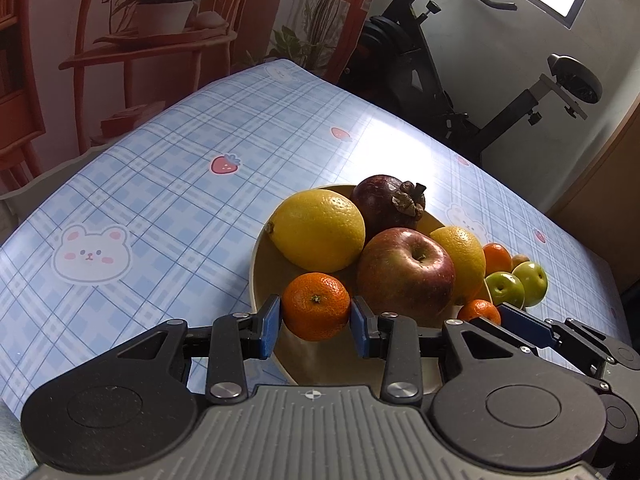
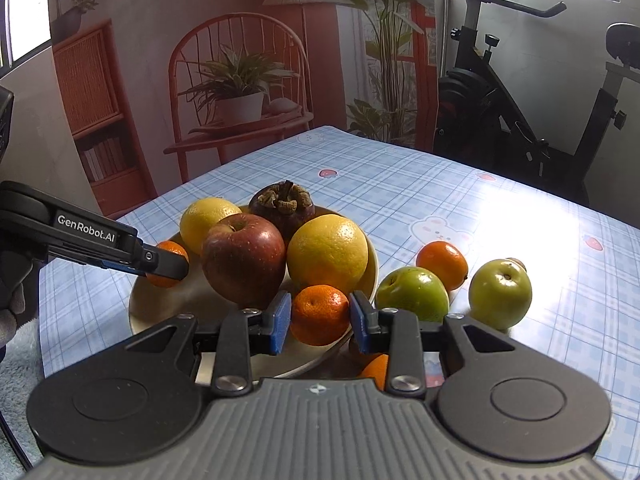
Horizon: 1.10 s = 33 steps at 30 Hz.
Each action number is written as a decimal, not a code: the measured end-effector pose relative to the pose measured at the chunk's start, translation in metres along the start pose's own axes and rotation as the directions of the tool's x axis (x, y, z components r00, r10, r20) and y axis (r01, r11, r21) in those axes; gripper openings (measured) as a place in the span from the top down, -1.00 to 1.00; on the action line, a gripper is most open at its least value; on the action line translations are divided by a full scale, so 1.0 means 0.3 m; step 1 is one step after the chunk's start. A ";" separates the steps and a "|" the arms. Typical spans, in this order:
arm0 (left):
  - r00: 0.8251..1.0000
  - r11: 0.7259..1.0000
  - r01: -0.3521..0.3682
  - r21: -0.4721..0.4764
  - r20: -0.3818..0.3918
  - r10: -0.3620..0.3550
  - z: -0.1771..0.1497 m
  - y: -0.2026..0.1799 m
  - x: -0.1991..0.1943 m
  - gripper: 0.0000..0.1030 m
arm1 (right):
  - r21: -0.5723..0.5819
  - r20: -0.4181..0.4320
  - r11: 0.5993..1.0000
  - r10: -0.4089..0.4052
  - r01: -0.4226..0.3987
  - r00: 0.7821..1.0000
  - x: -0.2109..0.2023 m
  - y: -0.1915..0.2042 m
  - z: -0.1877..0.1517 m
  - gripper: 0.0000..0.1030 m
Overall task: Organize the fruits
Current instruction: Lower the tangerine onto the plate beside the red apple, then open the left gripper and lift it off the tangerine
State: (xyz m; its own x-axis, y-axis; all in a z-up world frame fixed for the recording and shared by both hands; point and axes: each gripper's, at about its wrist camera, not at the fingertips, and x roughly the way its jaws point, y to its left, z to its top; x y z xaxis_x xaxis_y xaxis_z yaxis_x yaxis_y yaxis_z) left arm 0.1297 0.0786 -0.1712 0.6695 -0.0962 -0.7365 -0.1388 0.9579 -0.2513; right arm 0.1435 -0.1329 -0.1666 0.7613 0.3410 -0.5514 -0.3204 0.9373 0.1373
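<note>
A beige plate holds two yellow lemons, a red apple and a dark mangosteen. My left gripper is shut on a tangerine over the plate's near left part. My right gripper is shut on another tangerine at the plate's near right rim.
Right of the plate, on the blue checked tablecloth, lie two green apples, a loose tangerine and a small brown fruit. Another tangerine shows under my right gripper. An exercise bike stands beyond the table.
</note>
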 end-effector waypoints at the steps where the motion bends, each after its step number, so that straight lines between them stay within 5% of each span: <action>1: 1.000 1.000 -0.005 0.006 0.001 0.005 -0.001 0.000 0.002 0.24 | -0.002 -0.001 1.000 0.002 -0.002 1.000 0.004 0.002 0.001 0.32; 28: 0.998 0.998 -0.033 0.044 0.048 0.031 -0.003 -0.011 0.034 0.22 | -0.094 -0.014 0.995 -0.045 0.043 0.999 0.060 0.028 0.005 0.28; 33: 0.998 1.000 -0.013 0.024 0.066 0.011 -0.005 -0.012 0.005 -0.03 | -0.031 0.033 0.999 -0.040 0.041 0.999 0.014 0.001 0.005 0.28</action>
State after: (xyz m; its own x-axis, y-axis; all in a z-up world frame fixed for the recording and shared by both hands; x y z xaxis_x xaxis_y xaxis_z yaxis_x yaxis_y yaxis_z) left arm 0.1300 0.0745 -0.1722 0.7144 -0.0674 -0.6965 -0.1298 0.9653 -0.2266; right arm 0.1474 -0.1311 -0.1677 0.7918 0.3055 -0.5288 -0.3061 0.9478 0.0892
